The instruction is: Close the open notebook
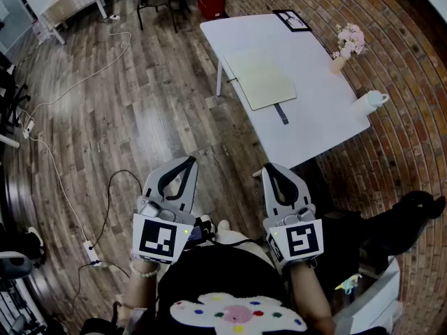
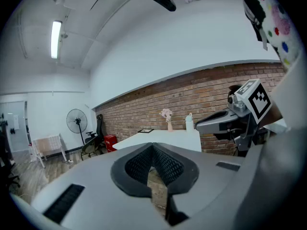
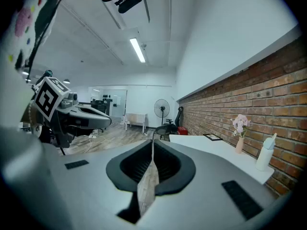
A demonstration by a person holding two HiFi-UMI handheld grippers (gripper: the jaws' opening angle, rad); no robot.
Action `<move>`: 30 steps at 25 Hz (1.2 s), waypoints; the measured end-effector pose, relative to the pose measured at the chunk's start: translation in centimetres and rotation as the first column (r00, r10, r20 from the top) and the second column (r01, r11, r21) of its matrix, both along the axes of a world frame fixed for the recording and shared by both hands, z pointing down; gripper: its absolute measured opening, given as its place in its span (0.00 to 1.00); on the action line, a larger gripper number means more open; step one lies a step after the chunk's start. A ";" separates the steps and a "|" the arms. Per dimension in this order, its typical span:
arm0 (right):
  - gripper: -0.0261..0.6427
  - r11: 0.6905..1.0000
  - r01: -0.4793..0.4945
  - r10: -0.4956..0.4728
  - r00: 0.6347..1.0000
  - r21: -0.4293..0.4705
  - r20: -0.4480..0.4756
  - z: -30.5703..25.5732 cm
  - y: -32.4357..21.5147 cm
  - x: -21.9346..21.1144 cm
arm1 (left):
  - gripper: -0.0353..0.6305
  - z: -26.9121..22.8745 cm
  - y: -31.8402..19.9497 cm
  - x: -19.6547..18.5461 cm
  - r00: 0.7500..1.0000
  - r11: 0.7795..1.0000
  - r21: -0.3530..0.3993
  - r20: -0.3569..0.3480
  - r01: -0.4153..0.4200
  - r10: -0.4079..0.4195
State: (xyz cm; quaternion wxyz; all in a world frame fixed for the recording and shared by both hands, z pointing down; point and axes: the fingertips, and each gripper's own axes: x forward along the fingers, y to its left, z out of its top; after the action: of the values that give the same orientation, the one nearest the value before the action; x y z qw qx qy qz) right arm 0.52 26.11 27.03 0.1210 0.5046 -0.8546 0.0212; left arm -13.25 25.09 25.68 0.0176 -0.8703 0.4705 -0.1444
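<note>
Left gripper (image 1: 183, 165) and right gripper (image 1: 269, 169), jaws closed and empty, held well short of the open notebook (image 1: 260, 79) on the white table (image 1: 314, 117)

text: none legible | left gripper (image 1: 187, 162): black-and-white square code marker (image 1: 161, 237) on its cube, a pattern only, no letters or digits | right gripper (image 1: 269, 167): second marker (image 1: 302, 241) on its cube, another pattern | framed picture (image 1: 292, 20) on desk (image 1: 328, 117): too small to read
</note>
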 end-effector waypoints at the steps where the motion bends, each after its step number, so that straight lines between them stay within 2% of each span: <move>1: 0.10 1.000 0.002 -0.002 1.000 0.002 0.000 0.0 0.1 0.0 | 0.08 0.1 0.1 -0.1 1.000 1.000 0.001 0.002 0.001 -0.001; 15: 0.10 1.000 0.030 -0.030 0.999 -0.005 0.022 0.2 0.5 0.5 | 0.08 0.1 1.1 0.2 0.999 1.000 0.010 0.025 0.025 -0.026; 22: 0.10 0.997 0.076 -0.077 0.996 0.025 0.043 -0.5 0.8 0.4 | 0.08 -0.2 1.6 1.1 0.997 0.997 0.009 -0.002 0.071 -0.071; 27: 0.10 0.995 0.097 -0.097 0.995 0.002 0.006 0.4 1.8 2.0 | 0.08 -0.6 2.1 2.3 0.995 0.995 0.017 -0.015 0.096 -0.096; 30: 0.10 0.994 0.106 -0.106 0.994 0.028 0.006 0.3 1.9 2.8 | 0.08 -0.7 2.5 3.1 0.995 0.994 0.037 -0.012 0.103 -0.102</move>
State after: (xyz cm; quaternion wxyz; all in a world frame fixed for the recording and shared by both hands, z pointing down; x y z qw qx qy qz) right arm 3.32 28.04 27.32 0.1117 0.4602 -0.8808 0.0048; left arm -10.19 27.56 24.94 0.0242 -0.8453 0.5172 -0.1320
